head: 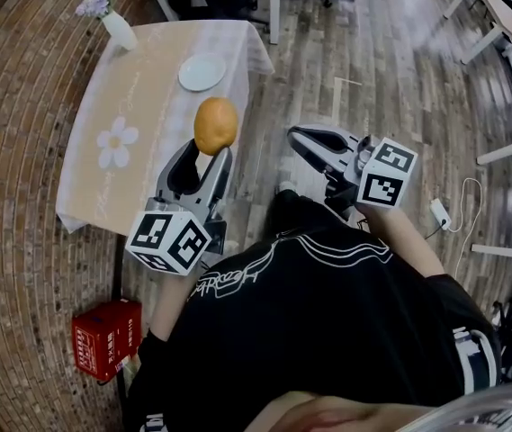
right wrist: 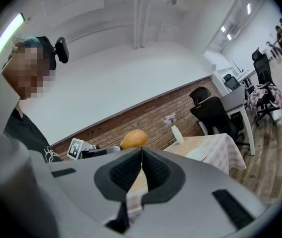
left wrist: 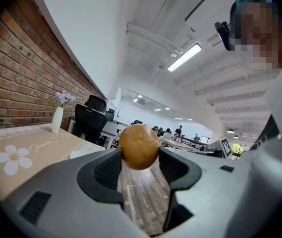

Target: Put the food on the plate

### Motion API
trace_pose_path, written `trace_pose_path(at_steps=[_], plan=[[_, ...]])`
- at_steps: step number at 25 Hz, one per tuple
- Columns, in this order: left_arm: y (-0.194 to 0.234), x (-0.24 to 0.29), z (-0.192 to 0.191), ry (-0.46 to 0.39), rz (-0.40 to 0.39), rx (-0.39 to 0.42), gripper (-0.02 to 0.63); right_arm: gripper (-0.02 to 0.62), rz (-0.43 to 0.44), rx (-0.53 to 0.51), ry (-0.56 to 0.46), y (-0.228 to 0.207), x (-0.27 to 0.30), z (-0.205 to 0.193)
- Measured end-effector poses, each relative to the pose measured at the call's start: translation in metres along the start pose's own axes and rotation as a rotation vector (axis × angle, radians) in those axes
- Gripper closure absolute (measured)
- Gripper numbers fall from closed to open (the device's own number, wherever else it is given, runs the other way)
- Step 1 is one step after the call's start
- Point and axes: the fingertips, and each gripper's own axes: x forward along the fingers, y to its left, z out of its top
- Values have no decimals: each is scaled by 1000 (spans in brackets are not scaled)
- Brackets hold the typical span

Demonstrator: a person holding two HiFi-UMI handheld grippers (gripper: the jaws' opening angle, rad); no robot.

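Food (head: 216, 125): round, orange-brown, held up in the air, pinched at its sides betw. the fingers (left wrist: 107, 168) of the left gripper (head: 211, 156). Fingers stand wide, pads press on it, most of the food sticks out past the tips. In head view it shows over the right-hand strip of the worktop (head: 139, 79), on the person's side of the plate (head: 202, 72), apart from it.

Plate: white, lies flat near the worktop's far right corner, close to the right edge. Cloth on the worktop is beige w/ a white flower print and hangs over the edges. Open cloth betw. food and plate, and left of the plate.

Vase (head: 119, 30) w/ purple flowers (head: 99, 0) stands upright at the far left corner, well apart from the plate.

Right gripper (head: 293, 134): fingers closed together, nothing betw. them. It hangs over the wood floor (head: 372, 79) right of the worktop, off its edge, well apart from the left one.

Around: brick wall (head: 13, 196) along the worktop's left side. Red box (head: 105, 337) on the floor by the wall, near the person. White plug w/ cable (head: 440, 212) on the floor far right. Black office chair (left wrist: 92, 118) behind the worktop's far end.
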Motion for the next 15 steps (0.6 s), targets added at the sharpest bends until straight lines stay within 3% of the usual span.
trace_pose_path(at_steps=[15], plan=[[62, 76, 10, 47, 111, -12, 373, 598, 55, 71, 23, -86, 52, 32]])
